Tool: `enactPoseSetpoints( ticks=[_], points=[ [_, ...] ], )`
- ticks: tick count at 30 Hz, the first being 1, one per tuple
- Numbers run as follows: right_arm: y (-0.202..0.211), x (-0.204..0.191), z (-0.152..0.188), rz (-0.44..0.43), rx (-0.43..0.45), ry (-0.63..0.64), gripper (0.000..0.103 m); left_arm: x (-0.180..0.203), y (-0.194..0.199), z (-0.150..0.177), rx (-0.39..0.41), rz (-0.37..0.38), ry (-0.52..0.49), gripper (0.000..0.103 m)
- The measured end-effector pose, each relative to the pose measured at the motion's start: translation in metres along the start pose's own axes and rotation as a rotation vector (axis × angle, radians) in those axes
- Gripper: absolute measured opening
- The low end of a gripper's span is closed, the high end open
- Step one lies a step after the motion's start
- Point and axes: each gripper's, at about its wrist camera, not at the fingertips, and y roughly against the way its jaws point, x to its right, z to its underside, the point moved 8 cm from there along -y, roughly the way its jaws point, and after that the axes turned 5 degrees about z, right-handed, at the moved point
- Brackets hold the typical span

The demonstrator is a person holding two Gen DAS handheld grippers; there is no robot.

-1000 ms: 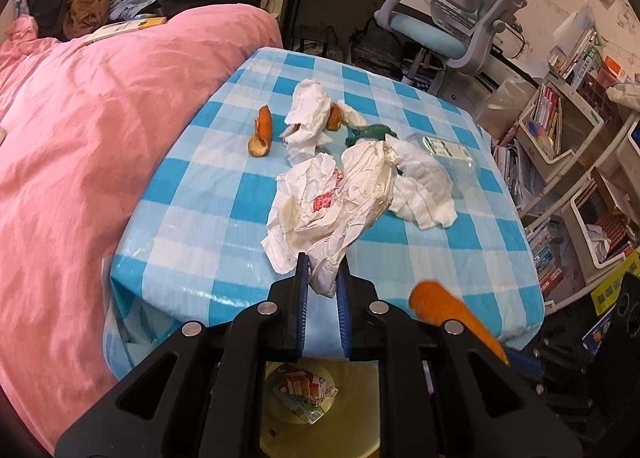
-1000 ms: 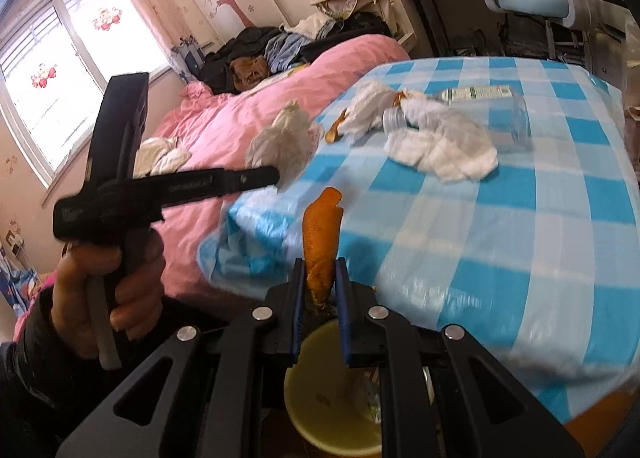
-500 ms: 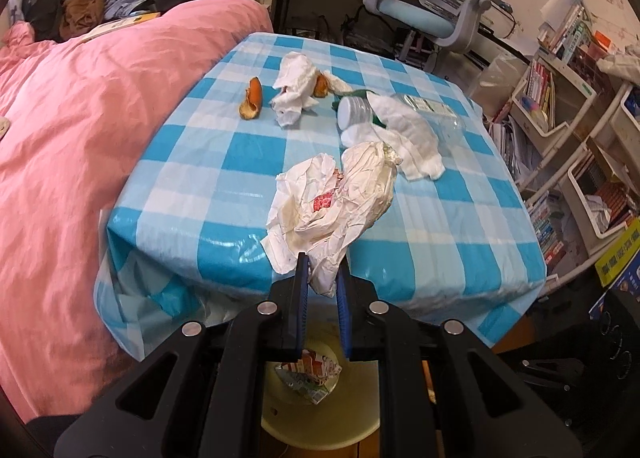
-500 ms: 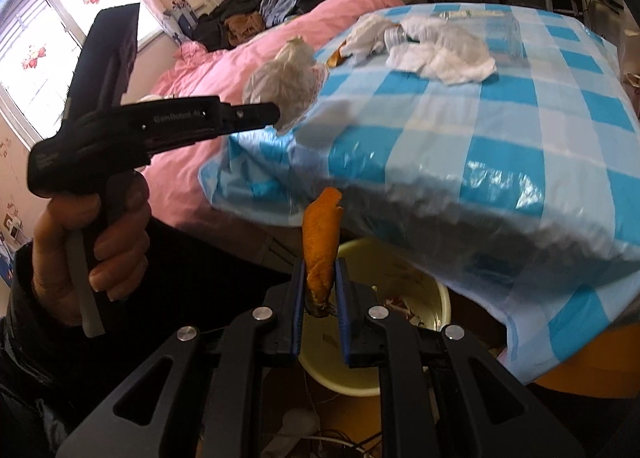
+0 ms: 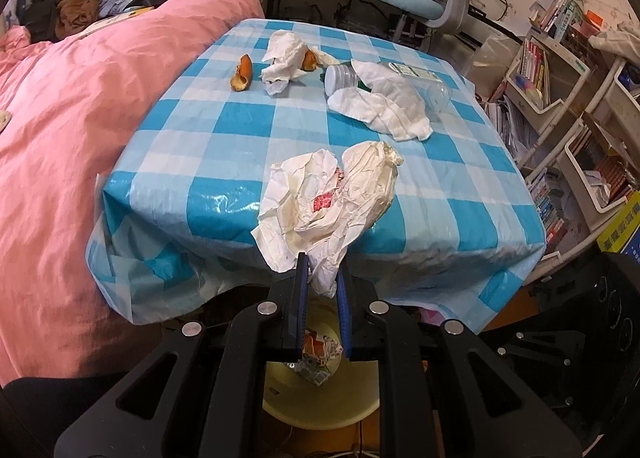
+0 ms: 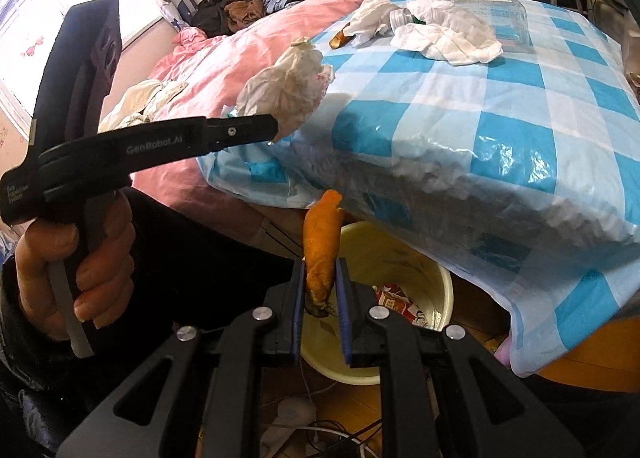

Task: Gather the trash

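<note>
Pinching the lower tail of a crumpled cream-white paper wrapper (image 5: 332, 197), the left gripper (image 5: 322, 282) has its blue-padded fingers (image 5: 302, 298) nearly together, the paper caught between them and billowing up and away beyond the tips. Directly below those fingers sits a round pale-yellow plastic bin (image 5: 320, 410) with printed scraps inside. Beyond the wrapper spreads the blue-and-white checked tablecloth (image 5: 224, 129), bearing a curled orange peel (image 5: 241, 73), crumpled white tissues (image 5: 382, 101) and a clear plastic bottle (image 5: 420, 81) at its far side.

The right gripper (image 6: 321, 290) clamps a long orange peel strip (image 6: 320, 246) between its pads, the strip rising above the tips. Just past and beneath them lies the same bin (image 6: 400, 270).
</note>
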Motion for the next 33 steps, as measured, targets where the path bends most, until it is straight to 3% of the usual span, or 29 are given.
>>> enactPoseSetpoints(
  ticks=[4,6,14,19,25,28,33],
  points=[
    [-0.001,0.002,0.0,0.003,-0.001,-0.018,0.02,0.002,0.0,0.007,-0.012,0.002,-0.004,0.013],
    [0.001,0.004,-0.001,0.005,0.01,-0.028,0.031,0.004,-0.001,0.012,-0.022,0.005,-0.005,0.013],
    [0.012,0.011,-0.006,0.045,0.082,-0.045,0.052,0.011,-0.009,0.04,-0.118,0.056,0.008,0.018],
    [0.023,0.023,-0.009,0.098,0.134,-0.077,0.065,0.013,-0.013,0.05,-0.155,0.062,0.022,0.048],
    [0.035,0.041,-0.011,0.15,0.194,-0.154,0.074,0.001,0.002,0.035,-0.036,0.008,0.055,0.076],
    [0.038,0.045,-0.014,0.172,0.213,-0.168,0.077,-0.007,0.01,0.026,0.028,-0.036,0.074,0.084],
    [0.044,0.048,-0.016,0.204,0.238,-0.163,0.081,-0.019,0.018,0.017,0.077,-0.072,0.105,0.088]
  ],
)
